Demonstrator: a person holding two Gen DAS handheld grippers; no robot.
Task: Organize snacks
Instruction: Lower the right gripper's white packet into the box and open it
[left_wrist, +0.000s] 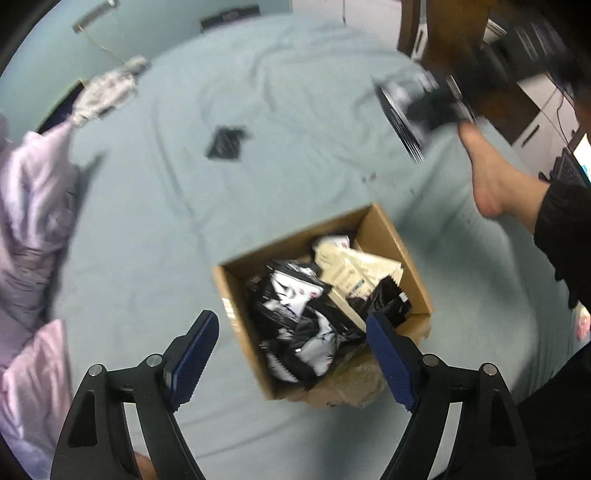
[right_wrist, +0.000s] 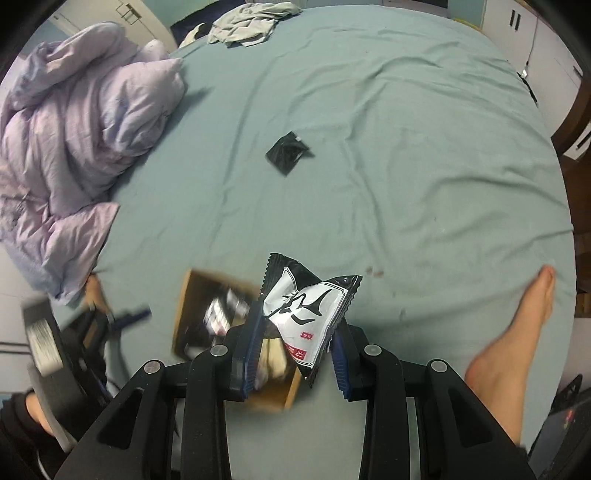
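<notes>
Now the right hand-held gripper (right_wrist: 295, 354) pinches a snack packet (right_wrist: 308, 314) — left hand-held gripper (left_wrist: 291, 354) spread wide.

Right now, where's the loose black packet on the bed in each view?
Left wrist: loose black packet lies upper centre-left on the sheet, beyond the cardboard box.
Right wrist: packet lies upper centre, beyond the box.
Shared landmark: lilac duvet, left of it.
</notes>
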